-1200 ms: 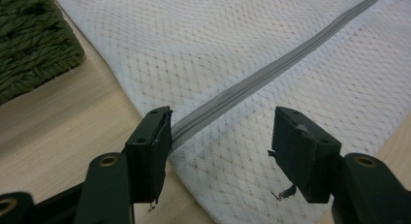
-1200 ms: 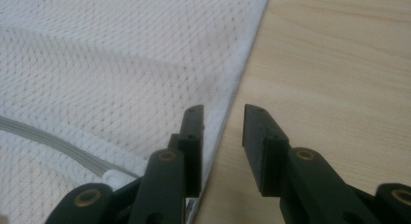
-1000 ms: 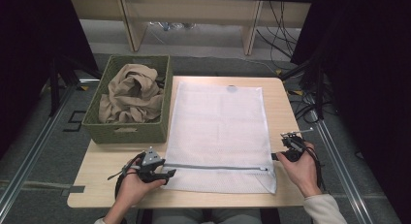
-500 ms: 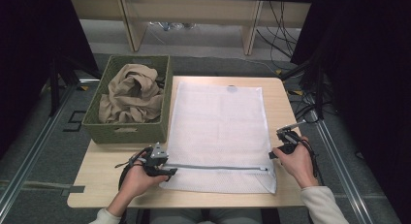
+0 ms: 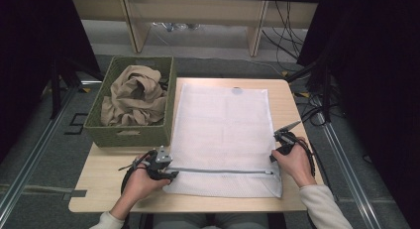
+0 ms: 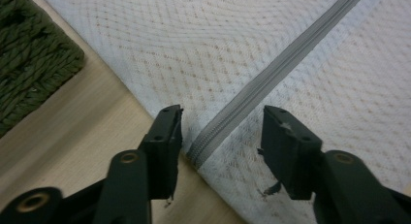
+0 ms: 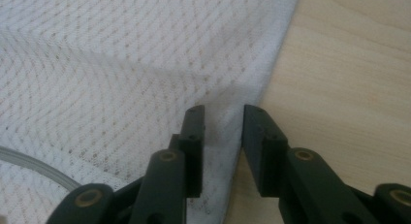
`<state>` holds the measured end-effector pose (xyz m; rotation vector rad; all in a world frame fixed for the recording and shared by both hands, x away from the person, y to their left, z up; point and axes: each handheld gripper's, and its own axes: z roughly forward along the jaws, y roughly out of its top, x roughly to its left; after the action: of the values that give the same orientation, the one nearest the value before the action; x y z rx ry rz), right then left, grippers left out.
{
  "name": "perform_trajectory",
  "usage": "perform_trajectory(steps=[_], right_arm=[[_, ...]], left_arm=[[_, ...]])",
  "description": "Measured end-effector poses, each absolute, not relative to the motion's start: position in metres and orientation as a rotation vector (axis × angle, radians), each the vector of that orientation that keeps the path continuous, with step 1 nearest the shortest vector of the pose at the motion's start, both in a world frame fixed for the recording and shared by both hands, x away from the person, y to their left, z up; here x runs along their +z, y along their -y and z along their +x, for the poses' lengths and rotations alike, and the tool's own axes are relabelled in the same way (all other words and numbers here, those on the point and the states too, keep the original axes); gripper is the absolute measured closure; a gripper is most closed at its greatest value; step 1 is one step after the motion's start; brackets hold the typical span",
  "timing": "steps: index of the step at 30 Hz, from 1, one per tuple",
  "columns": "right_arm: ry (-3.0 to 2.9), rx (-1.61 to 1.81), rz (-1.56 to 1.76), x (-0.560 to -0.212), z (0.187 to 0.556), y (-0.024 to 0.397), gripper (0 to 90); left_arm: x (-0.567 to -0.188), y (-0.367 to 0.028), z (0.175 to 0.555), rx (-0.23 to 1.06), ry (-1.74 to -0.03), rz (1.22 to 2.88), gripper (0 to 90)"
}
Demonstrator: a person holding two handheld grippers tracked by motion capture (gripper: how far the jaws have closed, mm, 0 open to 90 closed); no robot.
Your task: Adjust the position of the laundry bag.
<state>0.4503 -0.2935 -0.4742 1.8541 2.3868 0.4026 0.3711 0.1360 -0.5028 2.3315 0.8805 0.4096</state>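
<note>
Your left gripper (image 6: 220, 136) is sitting at the near left corner of the white mesh laundry bag (image 5: 225, 135), and its jaws have just been closing, though they are still standing apart. In the left gripper view the end of the grey zipper (image 6: 271, 76) is lying between the two black jaws, with neither pad pressing on it; the left jaw is hanging over the very edge of the mesh where it meets the wooden table (image 6: 72, 136). Your right gripper (image 7: 223, 132) is working at the right edge of the bag, a little beyond the zipper's other end, and its jaws have also just been closing. In the right gripper view they are standing only a narrow gap apart, straddling a raised fold of the mesh edge, and the fabric is puckering up between them; whether the pads are actually pinching it you cannot tell from here. In the high view your left hand (image 5: 143, 182) and right hand (image 5: 294, 162) are both resting at the near end of the table. The bag is lying flat across the middle of the table, zipper running along its near side. The green woven basket (image 5: 99, 135) is standing just beside the bag's left edge, and a crumpled beige cloth (image 5: 133, 95) is piling up inside it.
</note>
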Motion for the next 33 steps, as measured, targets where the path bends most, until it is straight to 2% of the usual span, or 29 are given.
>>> perform_trajectory(steps=[1,2,6,12,26,27,30,33], right_arm=[[-2.372,0.383,1.878,-0.475,0.450,0.289,78.9],[-2.372,0.383,1.878,-0.475,0.450,0.289,78.9],[-2.396,0.365,1.846,-0.474,0.450,0.287,86.3],[-2.420,0.363,1.843,-0.473,0.447,0.286,87.5],[-2.441,0.337,1.849,-0.470,0.427,0.286,87.4],[-2.466,0.377,1.762,-0.472,0.427,0.289,87.3],[-2.459,0.364,1.795,-0.472,0.426,0.290,86.0],[-2.429,0.374,1.854,-0.468,0.423,0.288,82.5]], left_arm=[[-0.503,-0.135,0.370,0.408,-0.883,2.340,58.4],[-0.503,-0.135,0.370,0.415,-0.874,2.346,58.4],[-0.501,-0.135,0.367,0.416,-0.851,2.374,69.7],[-0.501,-0.136,0.359,0.399,-0.849,2.372,73.7],[-0.501,-0.141,0.344,0.358,-0.853,2.339,71.3],[-0.501,-0.142,0.344,0.358,-0.851,2.342,70.8],[-0.500,-0.142,0.344,0.360,-0.859,2.336,67.1],[-0.495,-0.145,0.346,0.354,-0.869,2.299,56.7]])
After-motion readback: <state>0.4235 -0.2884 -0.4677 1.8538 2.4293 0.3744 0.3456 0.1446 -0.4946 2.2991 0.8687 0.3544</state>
